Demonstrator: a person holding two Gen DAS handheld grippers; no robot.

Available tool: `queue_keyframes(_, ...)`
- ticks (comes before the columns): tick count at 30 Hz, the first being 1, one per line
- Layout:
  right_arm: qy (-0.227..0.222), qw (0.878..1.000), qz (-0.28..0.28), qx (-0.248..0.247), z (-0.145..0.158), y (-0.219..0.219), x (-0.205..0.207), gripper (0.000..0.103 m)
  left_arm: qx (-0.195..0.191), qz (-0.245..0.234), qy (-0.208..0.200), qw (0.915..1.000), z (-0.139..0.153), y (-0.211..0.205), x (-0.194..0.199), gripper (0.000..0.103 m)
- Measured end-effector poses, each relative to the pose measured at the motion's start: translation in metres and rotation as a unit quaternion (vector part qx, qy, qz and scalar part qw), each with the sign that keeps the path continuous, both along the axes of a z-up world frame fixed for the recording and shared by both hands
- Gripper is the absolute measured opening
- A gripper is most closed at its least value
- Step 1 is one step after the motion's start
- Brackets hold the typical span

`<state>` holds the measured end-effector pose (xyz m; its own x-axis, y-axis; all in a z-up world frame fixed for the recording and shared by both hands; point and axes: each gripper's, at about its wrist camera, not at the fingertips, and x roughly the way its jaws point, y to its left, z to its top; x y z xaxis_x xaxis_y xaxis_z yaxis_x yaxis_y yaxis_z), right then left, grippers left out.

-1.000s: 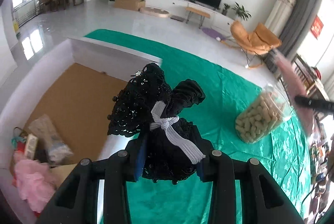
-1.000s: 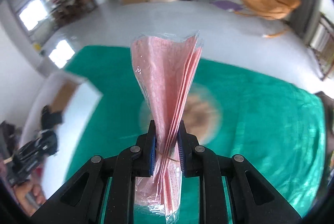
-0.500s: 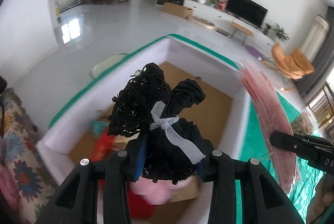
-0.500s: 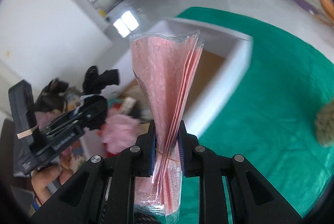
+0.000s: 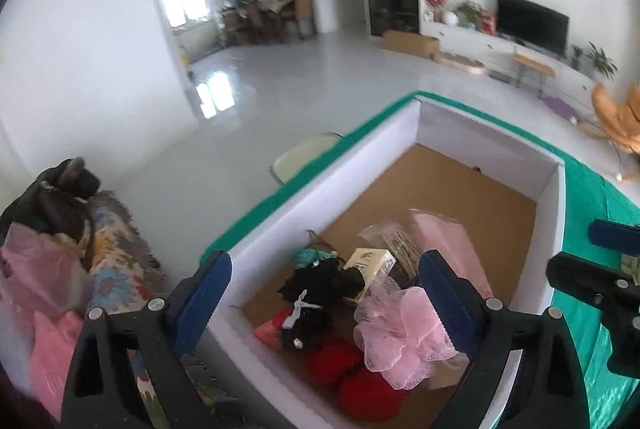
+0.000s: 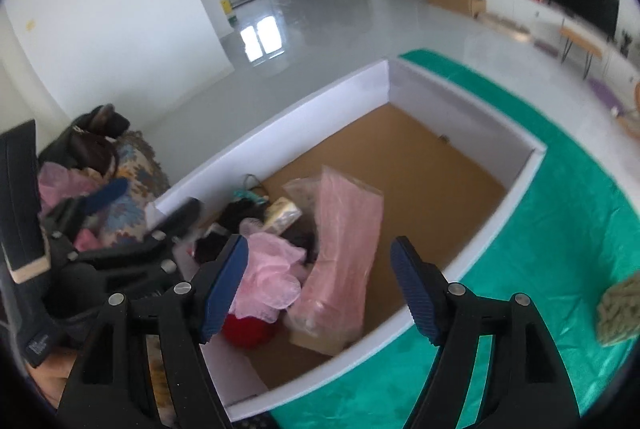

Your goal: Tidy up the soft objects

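A white-walled box [image 5: 332, 181] with a brown floor sits on the green cloth; it also shows in the right wrist view [image 6: 520, 165]. Inside lie a black lace bundle [image 5: 316, 293] with a white tie, a pink mesh puff [image 5: 404, 333], red soft items [image 5: 360, 385] and a pink packet in clear wrap [image 6: 344, 249]. My left gripper [image 5: 324, 297] is open and empty above the box's near corner. My right gripper [image 6: 320, 285] is open and empty above the pink packet and the pink puff [image 6: 272, 269].
A sofa with a flowered throw [image 5: 116, 253] and pink bags [image 5: 36, 269] lies left of the box. A bag of tan pieces [image 6: 620, 313] sits on the green cloth [image 6: 560, 229] at right. The left gripper's body [image 6: 120, 257] is close to my right gripper.
Both grippers have opened. The black lace bundle dropped from the left one and the pink packet from the right one; both now lie in the box.
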<state>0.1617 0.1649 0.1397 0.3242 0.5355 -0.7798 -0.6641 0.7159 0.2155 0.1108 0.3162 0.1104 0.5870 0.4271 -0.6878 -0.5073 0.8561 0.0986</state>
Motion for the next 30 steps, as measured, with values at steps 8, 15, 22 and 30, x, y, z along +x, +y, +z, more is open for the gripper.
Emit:
queue_keyframes(8, -0.038, 0.999, 0.003, -0.026, 0.011, -0.016, -0.005, 0.077, -0.048, 0.032, -0.047, 0.9972, 0.005, 0.001, -0.023, 0.094)
queue_keyframes(15, -0.058, 0.998, 0.011, -0.039, 0.015, -0.014, -0.013, 0.077, -0.019, 0.042, -0.024, 0.9986, 0.002, -0.011, -0.031, 0.094)
queue_keyframes(22, -0.063, 0.997, 0.013, -0.046, 0.009, -0.012, -0.015, 0.077, -0.002, 0.037, -0.03, 0.9989, 0.005, -0.019, -0.032, 0.094)
queue_keyframes(30, -0.06, 0.997, 0.012, -0.045, 0.004, -0.013, -0.014, 0.077, 0.007, 0.035, -0.029, 0.9989, 0.004, -0.023, -0.03, 0.094)
